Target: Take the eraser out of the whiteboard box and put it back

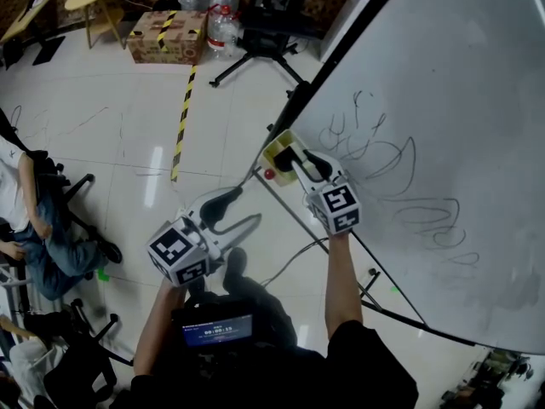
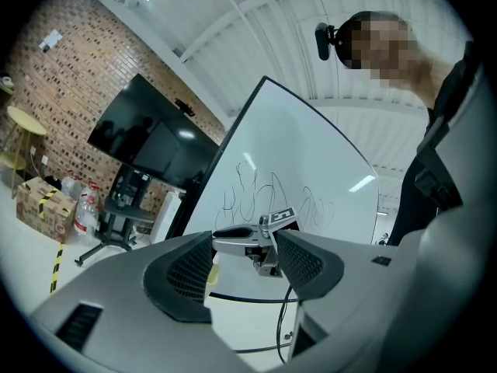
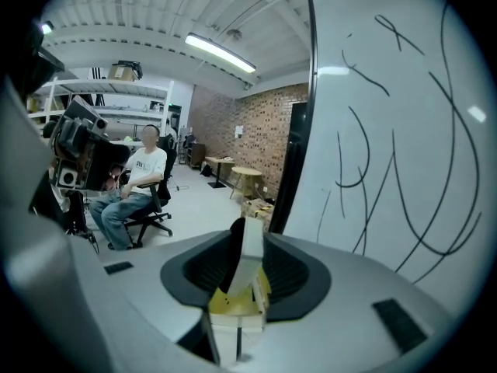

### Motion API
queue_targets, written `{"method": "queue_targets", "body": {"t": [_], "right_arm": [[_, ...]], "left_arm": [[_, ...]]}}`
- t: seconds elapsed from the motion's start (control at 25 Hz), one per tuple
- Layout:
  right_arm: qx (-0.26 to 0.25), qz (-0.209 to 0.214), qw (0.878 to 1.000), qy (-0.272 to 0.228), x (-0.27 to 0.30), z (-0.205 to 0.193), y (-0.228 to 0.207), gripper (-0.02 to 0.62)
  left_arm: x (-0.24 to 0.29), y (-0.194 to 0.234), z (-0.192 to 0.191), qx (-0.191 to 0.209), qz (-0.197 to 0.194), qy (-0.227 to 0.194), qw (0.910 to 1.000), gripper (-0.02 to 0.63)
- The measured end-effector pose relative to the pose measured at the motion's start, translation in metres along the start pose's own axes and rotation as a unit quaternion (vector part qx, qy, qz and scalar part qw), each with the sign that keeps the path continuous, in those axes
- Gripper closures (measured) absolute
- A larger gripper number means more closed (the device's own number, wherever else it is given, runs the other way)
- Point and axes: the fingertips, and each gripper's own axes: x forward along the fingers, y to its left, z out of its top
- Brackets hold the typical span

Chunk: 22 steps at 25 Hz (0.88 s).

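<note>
Head view first: my right gripper is up at the box, which sits at the lower edge of the whiteboard. My left gripper hangs over the floor, apart from the box, with its jaws spread.

Left gripper view: the jaws are wide apart with nothing between them. Past them I just see the right gripper and the scribbled whiteboard.

Right gripper view: the eraser is pinched between my jaws. It's tilted, black felt side on the left, white side on the right. Its lower end is right at the open top of the yellow box just below the jaws, but I can't tell if it touches. The whiteboard fills the right side, and a person sits in a chair way back on the left.
</note>
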Motion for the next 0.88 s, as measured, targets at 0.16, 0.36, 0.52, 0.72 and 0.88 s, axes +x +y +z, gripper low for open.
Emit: {"method": "queue_targets", "body": {"t": [0.16, 0.36, 0.52, 0.72, 0.88], "right_arm": [[-0.007, 0.003, 1.0, 0.015, 0.011, -0.01, 0.004, 0.451], [-0.008, 0.008, 0.999, 0.03, 0.022, -0.025, 0.007, 0.451], [-0.013, 0.009, 0.999, 0.039, 0.03, -0.034, 0.009, 0.449], [-0.019, 0.009, 0.999, 0.038, 0.034, -0.037, 0.011, 0.443], [-0.023, 0.008, 0.999, 0.037, 0.035, -0.037, 0.012, 0.422]], "left_arm": [[0.0, 0.0, 0.002, 0.0, 0.001, 0.001, 1.0, 0.351], [-0.002, 0.002, -0.002, 0.0, 0.004, 0.011, 0.9999, 0.351], [-0.002, 0.002, 0.0, 0.003, 0.004, 0.008, 1.0, 0.351], [-0.004, 0.001, 0.0, 0.003, 0.004, 0.006, 1.0, 0.351], [-0.005, 0.0, -0.001, 0.004, 0.004, 0.007, 1.0, 0.351]]}}
